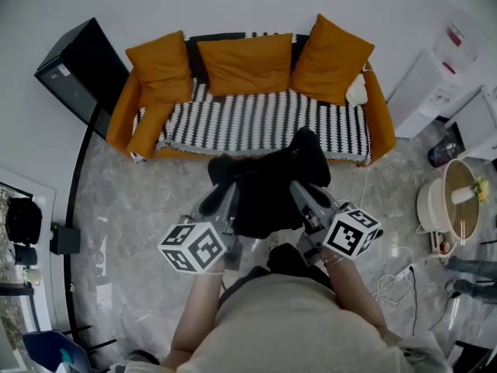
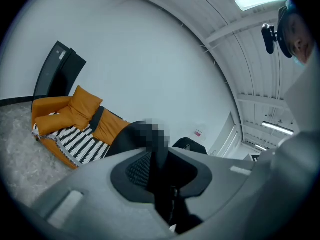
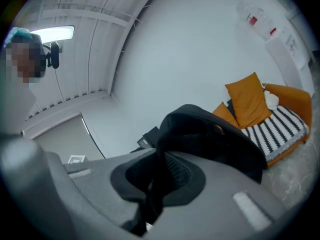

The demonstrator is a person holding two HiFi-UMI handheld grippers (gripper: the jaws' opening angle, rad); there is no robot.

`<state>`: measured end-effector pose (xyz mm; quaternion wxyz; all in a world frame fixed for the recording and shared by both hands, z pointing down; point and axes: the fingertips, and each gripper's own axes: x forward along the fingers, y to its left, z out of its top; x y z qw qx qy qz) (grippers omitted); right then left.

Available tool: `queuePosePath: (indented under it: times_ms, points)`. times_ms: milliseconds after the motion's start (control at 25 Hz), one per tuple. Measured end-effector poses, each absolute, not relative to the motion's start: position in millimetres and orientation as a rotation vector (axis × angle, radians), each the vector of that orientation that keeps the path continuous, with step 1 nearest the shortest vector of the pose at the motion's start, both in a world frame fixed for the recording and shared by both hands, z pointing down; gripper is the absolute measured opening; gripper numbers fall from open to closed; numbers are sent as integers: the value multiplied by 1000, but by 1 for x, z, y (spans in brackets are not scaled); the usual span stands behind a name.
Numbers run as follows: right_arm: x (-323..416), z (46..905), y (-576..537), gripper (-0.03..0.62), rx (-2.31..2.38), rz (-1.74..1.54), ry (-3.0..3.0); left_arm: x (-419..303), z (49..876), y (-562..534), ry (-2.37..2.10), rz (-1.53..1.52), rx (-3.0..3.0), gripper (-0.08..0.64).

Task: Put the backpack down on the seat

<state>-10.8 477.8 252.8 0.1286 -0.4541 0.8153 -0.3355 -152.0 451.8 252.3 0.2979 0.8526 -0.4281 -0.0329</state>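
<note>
A black backpack [image 1: 268, 181] hangs in the air between my two grippers, just in front of the sofa. The sofa [image 1: 256, 119] is orange with a black-and-white striped seat and three orange cushions. My left gripper [image 1: 226, 191] is shut on a black strap of the backpack [image 2: 159, 166], which runs down between its pads. My right gripper [image 3: 152, 191] is shut on another black strap, and the backpack's body [image 3: 215, 136] bulges above it. In the head view the right gripper [image 1: 304, 191] holds the bag's right side. The sofa [image 2: 75, 134] lies ahead in both gripper views [image 3: 280, 129].
A black cabinet [image 1: 78, 68] stands left of the sofa. White cabinets [image 1: 435, 84] and a round white tub [image 1: 450, 204] are at the right, with cables [image 1: 388, 282] on the marble floor. A white object [image 1: 357, 92] lies on the sofa's right end.
</note>
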Motion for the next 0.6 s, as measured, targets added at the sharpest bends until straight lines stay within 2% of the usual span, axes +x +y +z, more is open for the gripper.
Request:
queuePosePath:
  times_ms: [600]
  points:
    - [52, 252, 361, 26, -1262, -996, 2404, -86, 259, 346, -1170, -52, 2228, 71]
